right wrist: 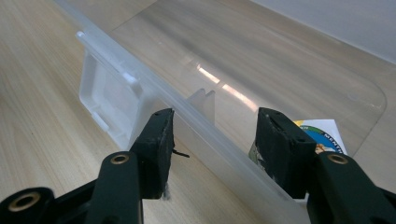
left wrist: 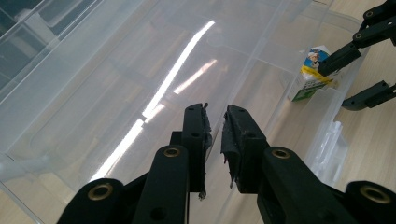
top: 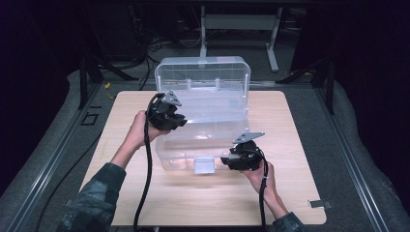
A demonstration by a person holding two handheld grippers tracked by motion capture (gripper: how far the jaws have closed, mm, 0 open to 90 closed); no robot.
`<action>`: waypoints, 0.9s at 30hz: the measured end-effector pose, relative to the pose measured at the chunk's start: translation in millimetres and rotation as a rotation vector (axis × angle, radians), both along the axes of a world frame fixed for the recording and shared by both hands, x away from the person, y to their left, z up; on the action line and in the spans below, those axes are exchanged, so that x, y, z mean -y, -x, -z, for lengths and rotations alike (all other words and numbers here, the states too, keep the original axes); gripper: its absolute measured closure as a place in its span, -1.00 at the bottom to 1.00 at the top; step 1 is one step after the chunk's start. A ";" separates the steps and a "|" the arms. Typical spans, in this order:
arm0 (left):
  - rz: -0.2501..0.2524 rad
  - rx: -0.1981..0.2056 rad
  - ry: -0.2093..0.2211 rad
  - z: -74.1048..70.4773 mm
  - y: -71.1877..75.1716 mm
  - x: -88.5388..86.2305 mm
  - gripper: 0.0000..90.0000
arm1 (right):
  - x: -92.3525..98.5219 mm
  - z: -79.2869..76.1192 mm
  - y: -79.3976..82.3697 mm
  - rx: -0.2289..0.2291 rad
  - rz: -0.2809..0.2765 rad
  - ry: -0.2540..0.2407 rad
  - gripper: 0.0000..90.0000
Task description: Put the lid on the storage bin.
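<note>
Right gripper point(top: 227, 160) jaws apart, straddling clear storage bin point(top: 203, 104) front rim at 5 o'clock; small carton point(left wrist: 310, 74) inside.
Left gripper point(top: 180, 122) jaws nearly together, empty, over bin at 9 o'clock. Likely step: reaching for carton; next, clear rim.

Small carton point(left wrist: 312, 74) sitting in clear box point(left wrist: 140, 70), partly covered by right gripper's point(left wrist: 362, 70) jaw in left gripper view; print too small to read. Same carton point(right wrist: 322, 135) in right gripper view hiding behind own jaw and box rim point(right wrist: 201, 121), label cut short. Not showing clearly through box wall in high view. Left gripper point(left wrist: 215, 128) jaws nearly closed, gap too dark to tell if anything pinched. Forearms running off bottom edge.
</note>
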State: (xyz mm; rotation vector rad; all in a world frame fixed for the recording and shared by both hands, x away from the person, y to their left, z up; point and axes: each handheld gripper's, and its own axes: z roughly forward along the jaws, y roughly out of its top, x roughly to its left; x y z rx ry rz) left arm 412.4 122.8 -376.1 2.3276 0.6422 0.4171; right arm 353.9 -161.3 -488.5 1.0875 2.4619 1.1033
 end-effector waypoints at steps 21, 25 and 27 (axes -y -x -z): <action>-0.011 0.031 0.001 9.0 16.6 1.1 0.73 | -0.5 -0.1 0.4 -0.001 0.001 0.003 0.04; -0.009 0.029 0.007 10.2 17.9 -0.1 0.73 | -0.8 -0.5 0.7 -0.003 0.002 0.005 0.04; -0.012 0.029 0.011 10.8 18.7 -0.2 0.73 | -1.0 -0.4 0.6 -0.001 0.004 0.005 0.04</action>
